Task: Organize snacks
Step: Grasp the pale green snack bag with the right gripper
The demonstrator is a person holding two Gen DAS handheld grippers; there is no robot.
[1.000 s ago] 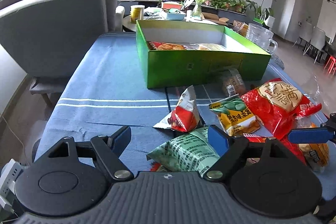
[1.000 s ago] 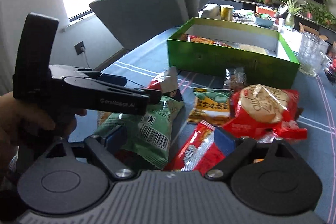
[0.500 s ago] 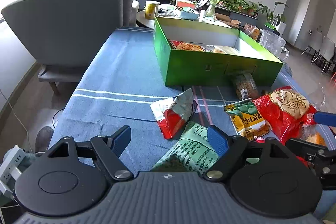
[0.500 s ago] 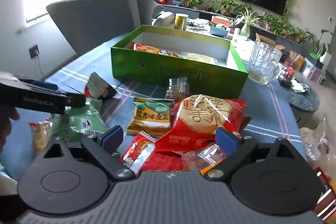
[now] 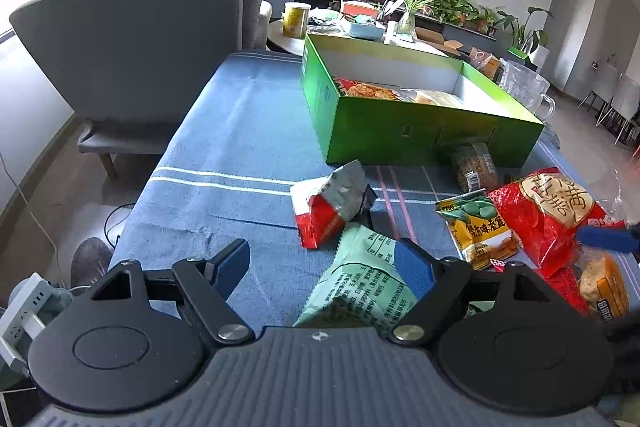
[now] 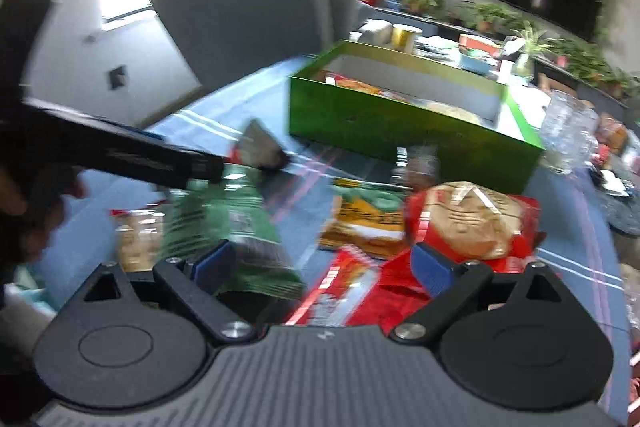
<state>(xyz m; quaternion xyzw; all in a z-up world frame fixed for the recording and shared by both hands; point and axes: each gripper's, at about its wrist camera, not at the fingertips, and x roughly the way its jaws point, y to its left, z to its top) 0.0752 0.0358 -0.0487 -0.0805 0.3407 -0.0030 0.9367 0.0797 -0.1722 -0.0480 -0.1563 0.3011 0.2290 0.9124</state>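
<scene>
Snack packets lie scattered on the blue tablecloth [image 5: 240, 155] in front of an open green box [image 5: 420, 131] that holds a few packets. My left gripper [image 5: 324, 263] is open over a pale green packet [image 5: 360, 291], whose corner lies by the right finger, untouched. Beyond it lie a red-and-silver packet [image 5: 332, 207], a yellow bean packet [image 5: 476, 227] and a big red packet [image 5: 548, 215]. In the blurred right wrist view my right gripper [image 6: 322, 265] is open above a flat red packet [image 6: 352, 295], with the green packet [image 6: 240, 227] by its left finger.
A grey armchair [image 5: 140, 39] stands left of the table. A glass mug [image 5: 524, 91] sits right of the box, and a clear packet [image 5: 474, 167] leans on its front wall. An orange packet [image 5: 604, 287] lies at the right. A hand holds the left gripper's body [image 6: 140, 155].
The right wrist view has swung back to the left and is now blurred, with the left gripper large at its left again. The left view has turned a little left. Both grippers stay open.
</scene>
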